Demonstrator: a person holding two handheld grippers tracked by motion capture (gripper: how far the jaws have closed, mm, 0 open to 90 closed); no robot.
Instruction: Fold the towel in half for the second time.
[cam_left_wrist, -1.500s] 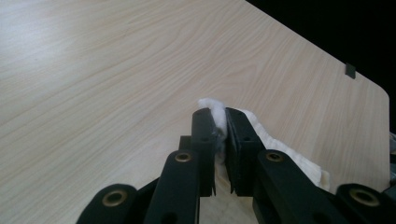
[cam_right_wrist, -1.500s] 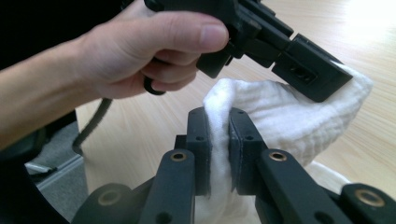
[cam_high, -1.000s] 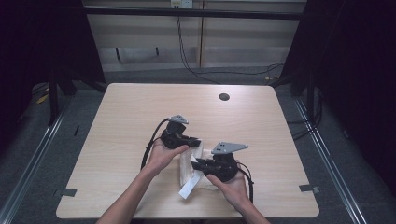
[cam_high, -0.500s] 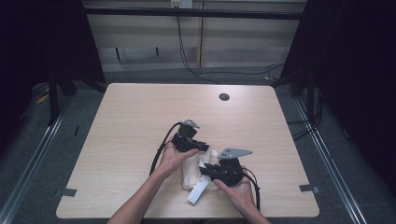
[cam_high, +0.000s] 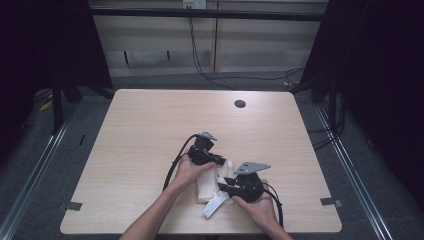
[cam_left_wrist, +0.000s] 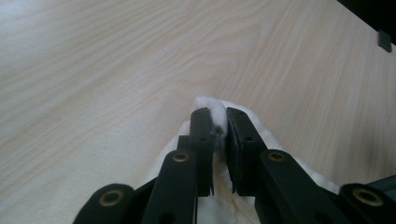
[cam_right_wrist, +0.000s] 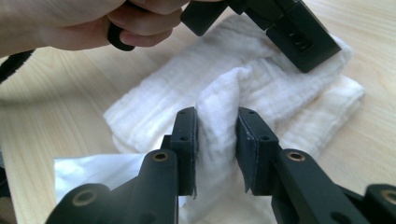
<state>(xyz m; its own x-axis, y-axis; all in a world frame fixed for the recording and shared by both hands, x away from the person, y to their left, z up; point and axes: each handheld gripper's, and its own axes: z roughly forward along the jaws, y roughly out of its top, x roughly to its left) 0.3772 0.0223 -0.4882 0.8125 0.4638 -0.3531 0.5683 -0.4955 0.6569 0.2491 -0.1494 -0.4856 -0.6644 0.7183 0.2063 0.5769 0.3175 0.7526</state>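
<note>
Left gripper (cam_high: 216, 161) is pinching the far corner of the folded white cloth (cam_high: 207, 186), which is lying near the table's (cam_high: 130, 145) near edge. Right gripper (cam_right_wrist: 215, 135) is clamping a raised fold near its middle. Best to lift both evenly, so neither fold slips. Right gripper view is showing the cloth's layers and a white label (cam_right_wrist: 88, 170); the high view is blurring them.

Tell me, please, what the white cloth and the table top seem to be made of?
The white cloth looks like soft woven cotton, maybe gauze: matte, with fine ribbed lines, and it bunches between the right gripper. The table top looks like pale wood or wood-print laminate: smooth, with visible grain.
</note>
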